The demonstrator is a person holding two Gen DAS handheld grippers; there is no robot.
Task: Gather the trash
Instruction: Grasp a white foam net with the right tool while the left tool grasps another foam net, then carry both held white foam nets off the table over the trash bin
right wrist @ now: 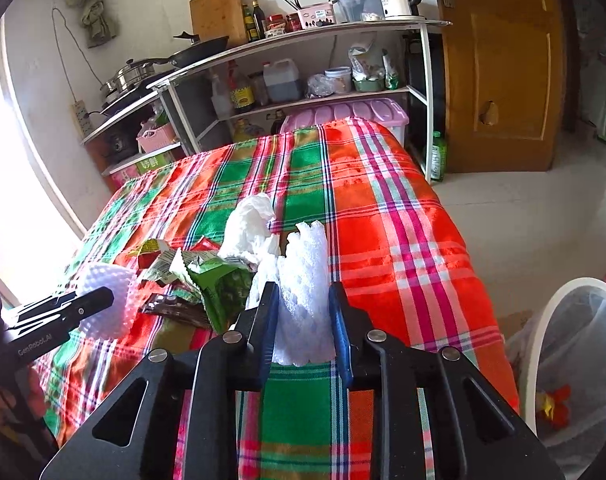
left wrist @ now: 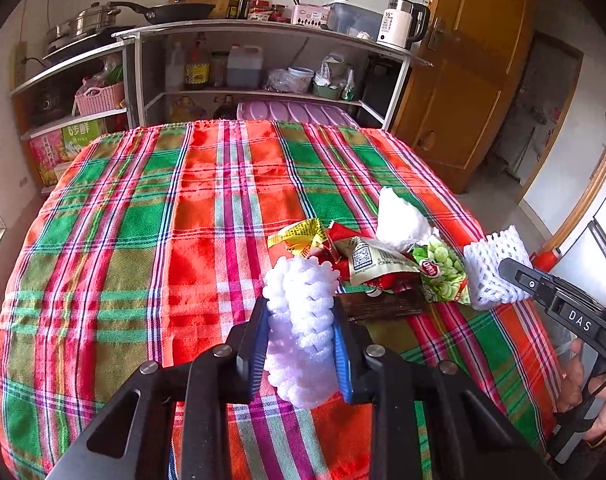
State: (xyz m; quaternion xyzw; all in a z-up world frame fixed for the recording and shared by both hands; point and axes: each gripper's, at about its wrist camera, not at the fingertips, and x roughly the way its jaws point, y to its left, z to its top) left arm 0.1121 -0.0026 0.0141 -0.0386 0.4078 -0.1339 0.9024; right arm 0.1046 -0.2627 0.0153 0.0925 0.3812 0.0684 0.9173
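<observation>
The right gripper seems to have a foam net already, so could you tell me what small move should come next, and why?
Probably swing the right gripper to its right, over the white bin beside the table. Its jaws are shut on a foam net, and the lined bin stands open there with scraps already inside. The left gripper, holding another foam net, could follow.

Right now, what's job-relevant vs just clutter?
Job: foam net in left gripper; foam net in right gripper; wrappers; tissue; bin.
Clutter: kettle; pan; bottles; pink basket.
</observation>
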